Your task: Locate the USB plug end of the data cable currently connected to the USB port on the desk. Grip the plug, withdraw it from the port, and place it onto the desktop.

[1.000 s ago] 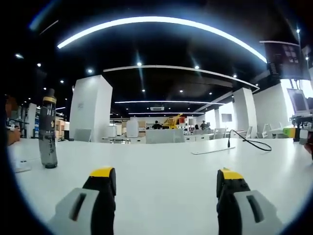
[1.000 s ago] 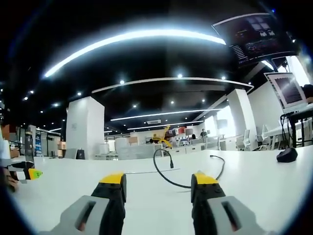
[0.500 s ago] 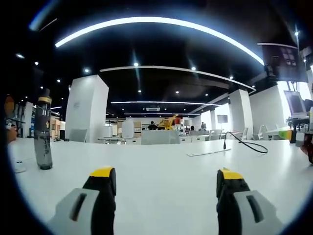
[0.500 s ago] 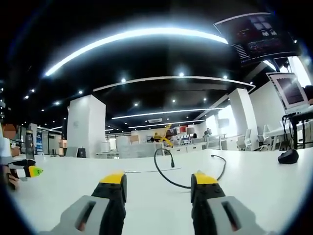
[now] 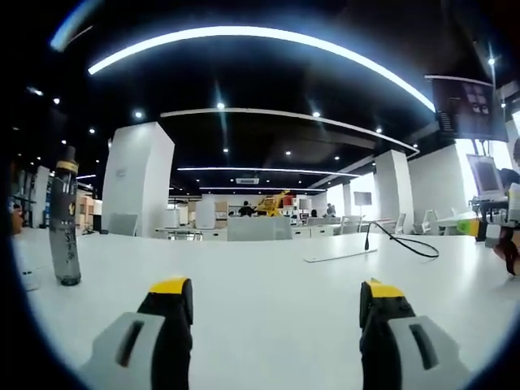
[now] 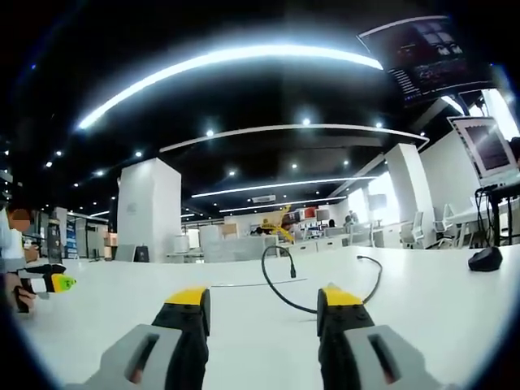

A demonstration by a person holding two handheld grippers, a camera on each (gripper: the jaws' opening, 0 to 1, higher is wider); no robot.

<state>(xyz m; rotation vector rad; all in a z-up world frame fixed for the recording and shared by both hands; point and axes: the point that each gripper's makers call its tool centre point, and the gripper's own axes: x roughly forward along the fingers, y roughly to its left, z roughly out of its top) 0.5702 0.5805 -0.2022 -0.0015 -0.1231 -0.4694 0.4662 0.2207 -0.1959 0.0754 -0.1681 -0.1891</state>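
Cable loops on the counter at twelve o'clock ahead of the right gripper, plug upright, apparently seated in its port; both grippers' jaws released, left gripper idle.

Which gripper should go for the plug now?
Right, probably. In the right gripper view the cable loops just ahead of the open right gripper, its plug standing near centre. In the left gripper view the cable lies far off to the side of the left gripper.
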